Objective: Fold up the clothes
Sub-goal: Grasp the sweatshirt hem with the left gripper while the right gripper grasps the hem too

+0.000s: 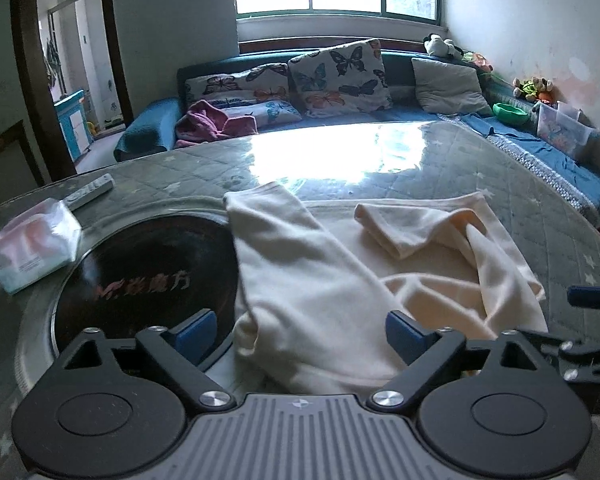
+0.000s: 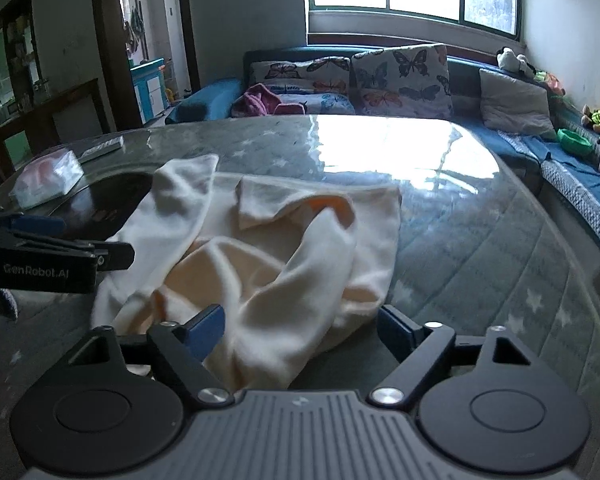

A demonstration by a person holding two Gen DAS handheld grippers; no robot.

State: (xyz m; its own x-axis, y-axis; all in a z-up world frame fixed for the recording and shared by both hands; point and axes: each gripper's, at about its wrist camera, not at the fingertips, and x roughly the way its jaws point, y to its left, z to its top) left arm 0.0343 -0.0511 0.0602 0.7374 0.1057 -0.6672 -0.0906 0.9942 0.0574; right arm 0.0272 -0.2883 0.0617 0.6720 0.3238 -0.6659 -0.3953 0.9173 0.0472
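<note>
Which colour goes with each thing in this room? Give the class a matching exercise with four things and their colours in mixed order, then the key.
Things:
1. garment on the table
2. bowl on the sofa
3. crumpled cloth on the sofa
4. pads of the left tool

Colours:
A. green
B. blue
C. cream
D. pink

Pairs: 1-C, 2-A, 3-D, 4-B

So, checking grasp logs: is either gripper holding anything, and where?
Nothing held. The left gripper and right gripper are open over the cream garment's near edge.
</note>
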